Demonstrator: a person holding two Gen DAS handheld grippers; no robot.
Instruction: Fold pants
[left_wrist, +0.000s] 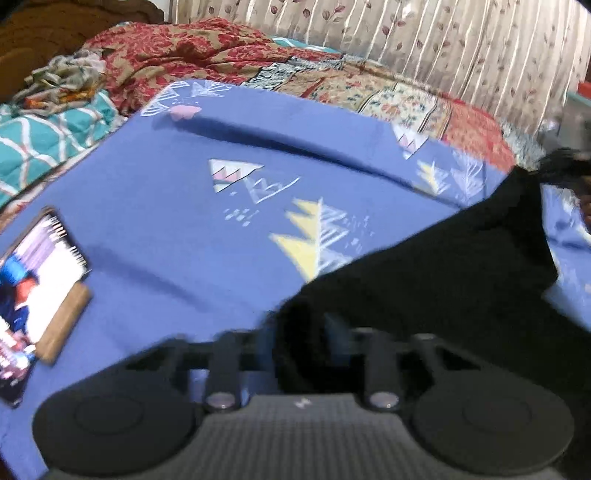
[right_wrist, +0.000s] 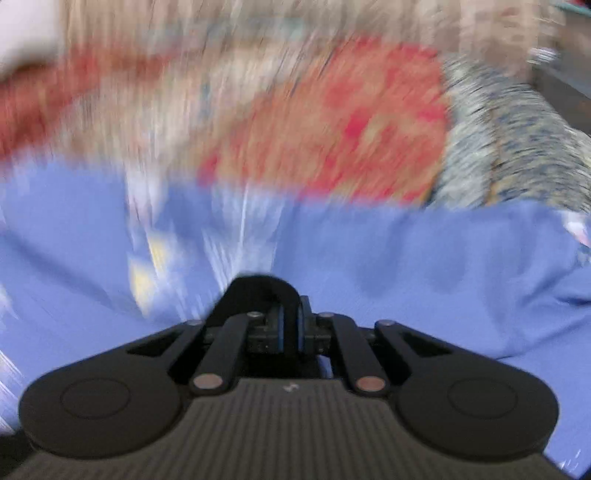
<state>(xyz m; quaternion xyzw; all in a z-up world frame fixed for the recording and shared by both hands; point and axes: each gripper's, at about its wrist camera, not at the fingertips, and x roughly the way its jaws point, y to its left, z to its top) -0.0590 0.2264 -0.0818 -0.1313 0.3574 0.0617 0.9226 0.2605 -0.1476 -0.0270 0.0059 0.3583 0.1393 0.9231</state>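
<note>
Blue patterned bedsheet (left_wrist: 166, 221) carries black fabric pants (left_wrist: 443, 277) near its right edge; left gripper (left_wrist: 295, 347) fingers clamp them, right gripper (right_wrist: 290, 325) fingers together, apparently empty. Risk: one-point grip lets cloth bunch

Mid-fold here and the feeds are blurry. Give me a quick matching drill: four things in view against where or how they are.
Things:
1. pants
2. sheet
3. calendar
4. quilt

Places or states:
A. crumpled, red-patterned, at the far side of the bed
B. black, held up off the bed
C. flat at the left edge
D. blue, spread under everything

Pairs: 1-B, 2-D, 3-C, 4-A
</note>
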